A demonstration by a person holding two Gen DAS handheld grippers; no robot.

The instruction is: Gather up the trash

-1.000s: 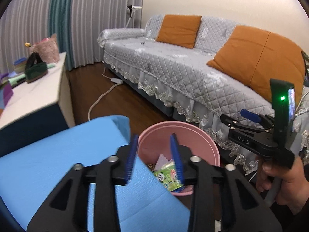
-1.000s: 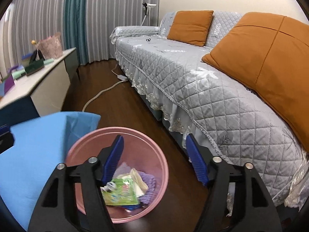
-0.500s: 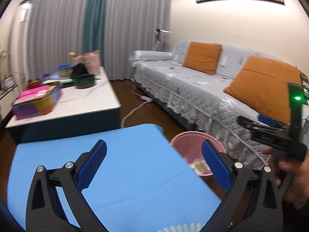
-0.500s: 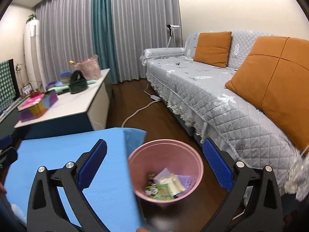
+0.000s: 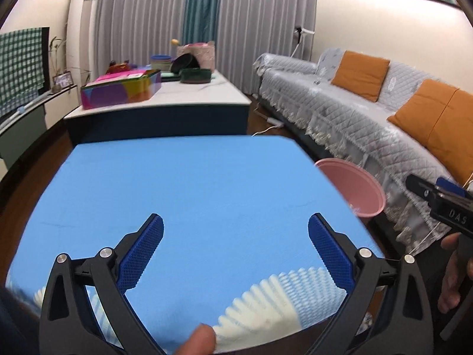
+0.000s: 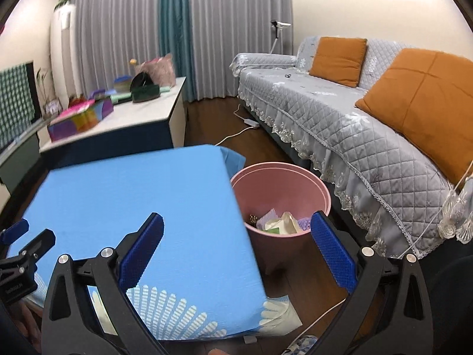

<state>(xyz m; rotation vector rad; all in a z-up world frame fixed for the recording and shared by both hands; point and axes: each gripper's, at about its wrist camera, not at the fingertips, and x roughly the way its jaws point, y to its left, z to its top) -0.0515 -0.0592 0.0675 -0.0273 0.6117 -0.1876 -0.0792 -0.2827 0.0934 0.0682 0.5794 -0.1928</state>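
Two grippers [image 5: 236, 251] [image 6: 236, 250], one pink bin [image 6: 280, 186], two cushions [image 6: 337, 56]

The left gripper [image 5: 235, 248] hangs wide open over the blue table [image 5: 189, 189], nothing between its pads. A pink bin [image 5: 354, 189] stands just off the table's right edge, beside the sofa [image 5: 369, 118]. The right gripper [image 5: 437, 201] enters from the right.

- Left tongs [image 5: 236, 247]: jaws spread wide after just opening, nothing between the blue pads, tilted downward.
- Right tongs [image 6: 236, 247]: jaws likewise just opened wide, empty, angled downward.
- Right hand [image 5: 450, 275] grips its handle.
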